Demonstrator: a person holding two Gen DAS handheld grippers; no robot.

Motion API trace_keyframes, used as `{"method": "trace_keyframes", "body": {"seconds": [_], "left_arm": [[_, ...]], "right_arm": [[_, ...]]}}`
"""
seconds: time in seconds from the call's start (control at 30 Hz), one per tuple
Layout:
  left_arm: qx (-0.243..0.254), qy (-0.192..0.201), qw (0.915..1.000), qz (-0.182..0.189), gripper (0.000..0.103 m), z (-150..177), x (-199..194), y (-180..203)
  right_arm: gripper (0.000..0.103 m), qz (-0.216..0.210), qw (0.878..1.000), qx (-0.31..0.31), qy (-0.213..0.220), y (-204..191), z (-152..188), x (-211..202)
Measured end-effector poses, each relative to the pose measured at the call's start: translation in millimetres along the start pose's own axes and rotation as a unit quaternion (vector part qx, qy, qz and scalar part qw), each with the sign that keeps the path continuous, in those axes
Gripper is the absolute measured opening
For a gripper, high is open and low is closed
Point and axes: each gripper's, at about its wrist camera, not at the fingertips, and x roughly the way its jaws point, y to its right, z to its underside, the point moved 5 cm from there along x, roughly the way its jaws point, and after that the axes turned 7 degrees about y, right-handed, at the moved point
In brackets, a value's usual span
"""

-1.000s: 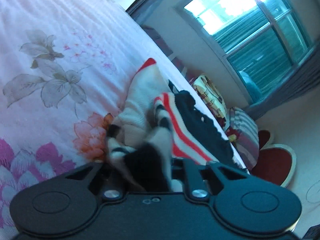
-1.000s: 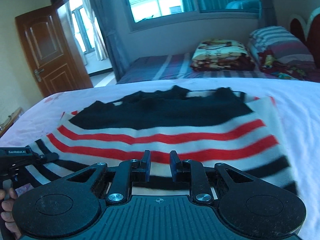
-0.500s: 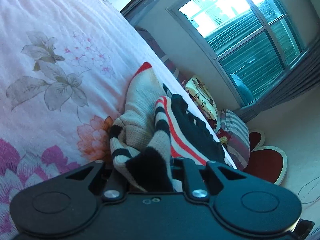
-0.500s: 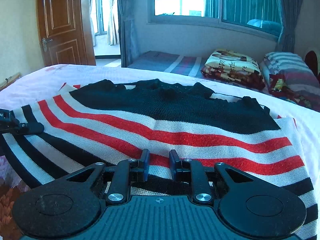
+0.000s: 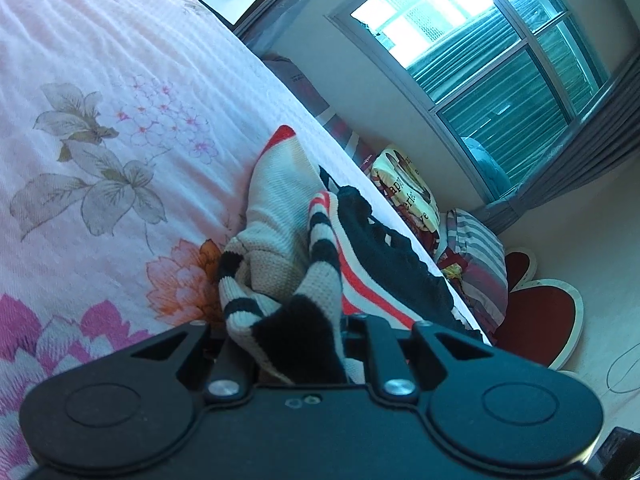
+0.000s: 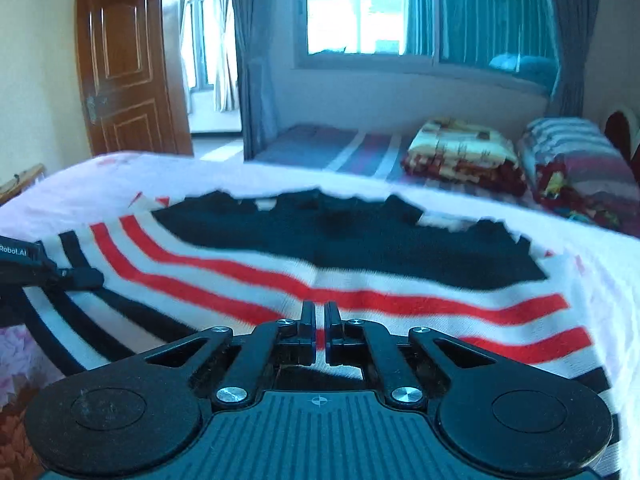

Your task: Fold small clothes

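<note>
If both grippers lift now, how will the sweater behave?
Probably floppy: the sweater bunches in the left gripper. Likely sags between grips, as it drapes flat ahead of the right gripper. Chunky knit should resist slipping.

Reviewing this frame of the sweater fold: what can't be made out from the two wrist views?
- Left tongs: the fingertips are buried under the bunched striped sweater in the left wrist view.
- Right tongs: jaws have just been closing and stand nearly together; whether they pinch the sweater's hem is hidden by the tool body.
- Sweater's near edge: cut off below the tool, right wrist view.
- Far collar: motion-blurred, right wrist view.
</note>
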Motion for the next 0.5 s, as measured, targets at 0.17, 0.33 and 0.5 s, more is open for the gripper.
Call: {"method": "trace_keyframes", "body": {"seconds": [0.17, 0.33, 0.5], "left_arm": [[0.006, 0.003, 1.0000, 0.002, 0.013, -0.8, -1.3, 3.6], [0.046, 0.017, 0.9986, 0.021, 0.013, -7.7, -11.6, 28.0], [0.115, 0.026, 0.9915, 0.056, 0.013, -11.8, -21.9, 80.3]], "right_arm": [[0.001, 0.010, 1.000, -0.017, -0.013, -2.1, 9.5, 8.5], [0.001, 0.010, 1.000, -0.013, -0.010, -1.6, 12.0, 8.4], [0.001, -0.002, 1.000, 0.025, -0.013, 7.8, 10.1, 7.1]]}}
